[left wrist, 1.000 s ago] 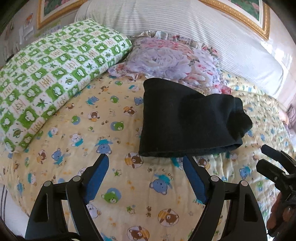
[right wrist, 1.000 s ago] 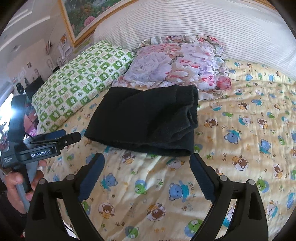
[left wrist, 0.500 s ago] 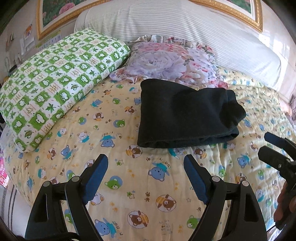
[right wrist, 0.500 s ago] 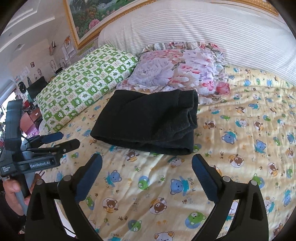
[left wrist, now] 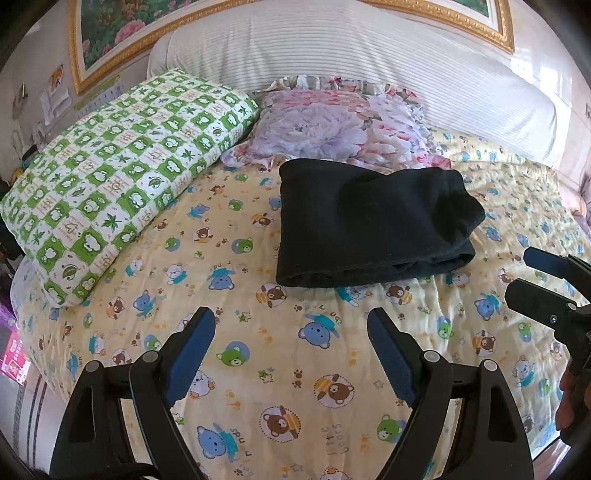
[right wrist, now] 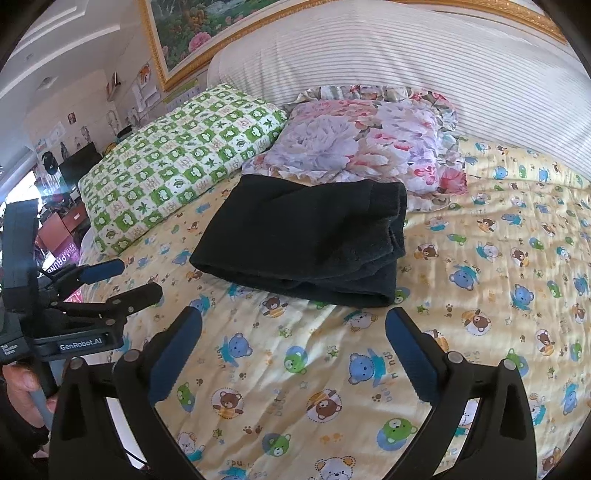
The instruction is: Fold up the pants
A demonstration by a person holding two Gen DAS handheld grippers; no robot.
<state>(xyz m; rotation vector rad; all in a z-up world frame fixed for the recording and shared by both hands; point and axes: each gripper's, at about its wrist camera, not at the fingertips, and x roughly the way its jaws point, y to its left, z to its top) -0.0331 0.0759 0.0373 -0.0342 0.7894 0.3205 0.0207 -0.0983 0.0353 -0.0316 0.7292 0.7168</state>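
The black pants [left wrist: 369, 221] lie folded into a thick rectangle on the yellow bear-print bedspread [left wrist: 258, 332], just in front of the floral pillow; they also show in the right wrist view [right wrist: 306, 236]. My left gripper [left wrist: 291, 336] is open and empty, held back from the pants' near edge. My right gripper [right wrist: 293, 339] is open and empty, also short of the pants. Each gripper shows in the other's view: the right one [left wrist: 532, 280] at the right edge, the left one [right wrist: 114, 280] at the left edge.
A green-and-white checked pillow [left wrist: 110, 177] lies at the left and a floral pillow [left wrist: 332, 122] behind the pants. A striped white headboard cushion [left wrist: 351, 66] and a gold-framed painting [left wrist: 110, 33] stand at the back. The bed's left edge drops to a cluttered floor [right wrist: 55, 229].
Both grippers have drawn back and up from the folded pants, so the pants look smaller and farther. The pants have not moved.
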